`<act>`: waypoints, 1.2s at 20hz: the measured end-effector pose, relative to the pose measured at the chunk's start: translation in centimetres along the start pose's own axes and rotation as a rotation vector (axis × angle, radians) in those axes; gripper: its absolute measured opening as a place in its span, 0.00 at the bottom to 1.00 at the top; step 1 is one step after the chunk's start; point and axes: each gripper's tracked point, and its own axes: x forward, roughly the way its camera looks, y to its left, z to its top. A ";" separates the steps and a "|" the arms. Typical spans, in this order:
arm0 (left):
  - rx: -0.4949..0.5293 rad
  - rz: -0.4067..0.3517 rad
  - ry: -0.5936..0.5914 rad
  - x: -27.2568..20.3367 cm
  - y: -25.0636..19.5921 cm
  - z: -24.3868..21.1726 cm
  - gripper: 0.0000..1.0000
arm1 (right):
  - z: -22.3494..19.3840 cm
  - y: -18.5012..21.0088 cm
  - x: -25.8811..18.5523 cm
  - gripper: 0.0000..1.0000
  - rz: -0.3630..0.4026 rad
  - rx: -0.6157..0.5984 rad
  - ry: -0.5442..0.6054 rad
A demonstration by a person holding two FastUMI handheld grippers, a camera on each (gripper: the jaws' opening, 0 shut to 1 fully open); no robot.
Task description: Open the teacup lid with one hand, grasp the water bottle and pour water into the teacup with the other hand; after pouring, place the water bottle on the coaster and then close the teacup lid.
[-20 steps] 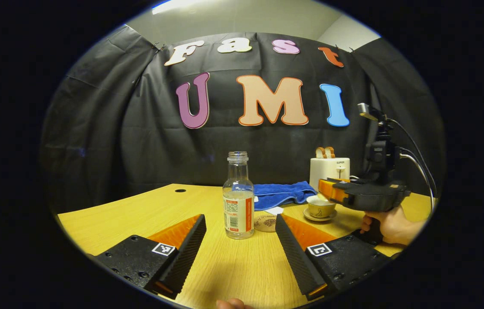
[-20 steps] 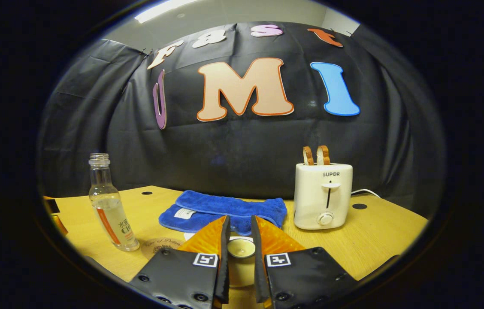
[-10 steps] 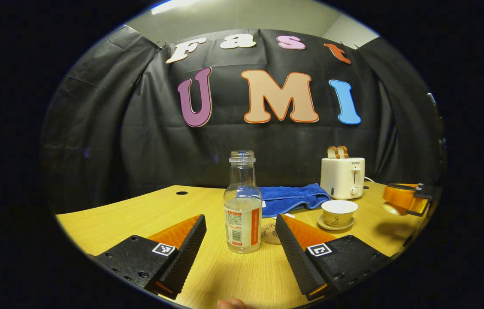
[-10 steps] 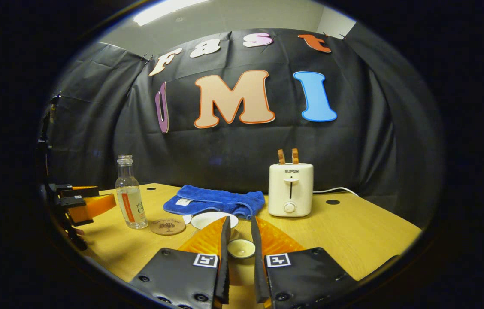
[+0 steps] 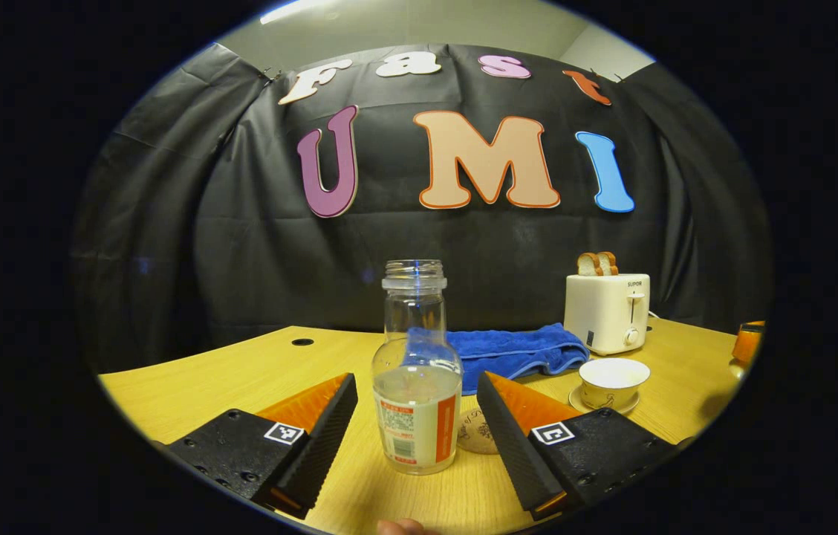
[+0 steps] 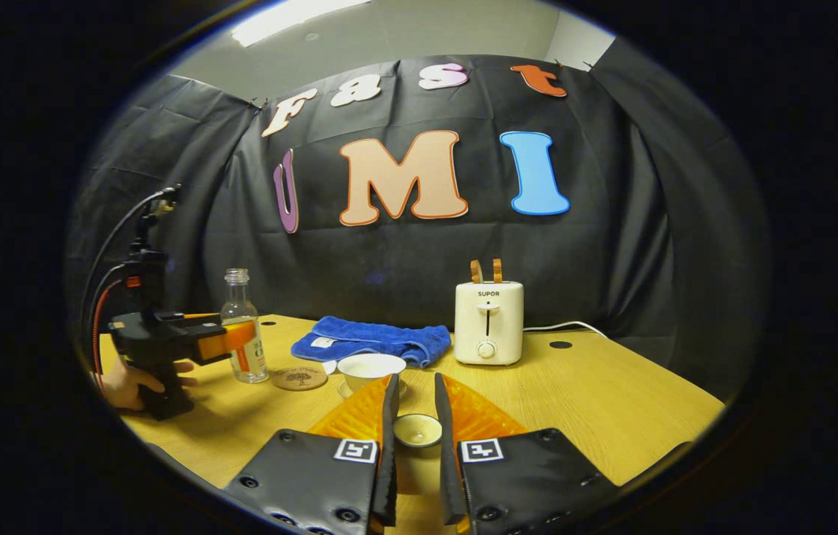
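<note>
Left gripper view: left gripper [image 5: 411,427] jaws wide apart, low over the wooden table [image 5: 196,379]. The water bottle [image 5: 417,371] stands upright between the two fingers, neither finger touching it. No cap on the bottle, part full of clear liquid, white and orange label. Just right of the bottle base and a bit behind, the round coaster [image 5: 475,432], partly hidden by the right finger. Farther back a blue towel [image 5: 512,349] lies crumpled. Right of it the teacup [image 5: 610,380], lid off, sits on its saucer [image 5: 588,405]. Far right, a white toaster [image 5: 608,312] with two slices of bread [image 5: 597,263] sticking up. Orange bit of the other gripper at the right edge.

Right gripper view: at far left a hand [image 6: 129,383] holds the left gripper [image 6: 229,338], orange fingers either side of the water bottle [image 6: 244,331]. Coaster [image 6: 299,377] lies flat just right of the bottle, bare. Blue towel [image 6: 367,343] behind. Teacup [image 6: 370,368] open, near centre, just beyond the right gripper's tips. Right gripper [image 6: 413,431] jaws narrow, closed on the teacup lid [image 6: 417,429], which is pinched between both fingers and held off the cup. Toaster [image 6: 487,323] right of centre with bread [image 6: 486,270], white cord running off to the right. Table [image 6: 612,401] stretches to the right.
</note>
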 end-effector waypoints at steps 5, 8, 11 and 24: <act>0.002 0.003 -0.001 2.4 0.1 0.0 0.95 | -0.1 -0.1 -0.2 0.27 -0.005 0.000 -0.001; 0.002 -0.016 0.001 3.5 -0.3 0.0 0.94 | 0.0 0.0 -0.2 0.27 -0.002 0.001 -0.001; -0.001 -0.031 0.004 3.8 -0.5 -0.1 0.74 | 0.1 -0.1 -0.3 0.27 -0.005 0.002 -0.001; 0.612 -0.047 0.052 5.7 -2.5 -1.3 0.71 | -0.1 -3.4 -1.1 0.26 -0.055 0.003 0.000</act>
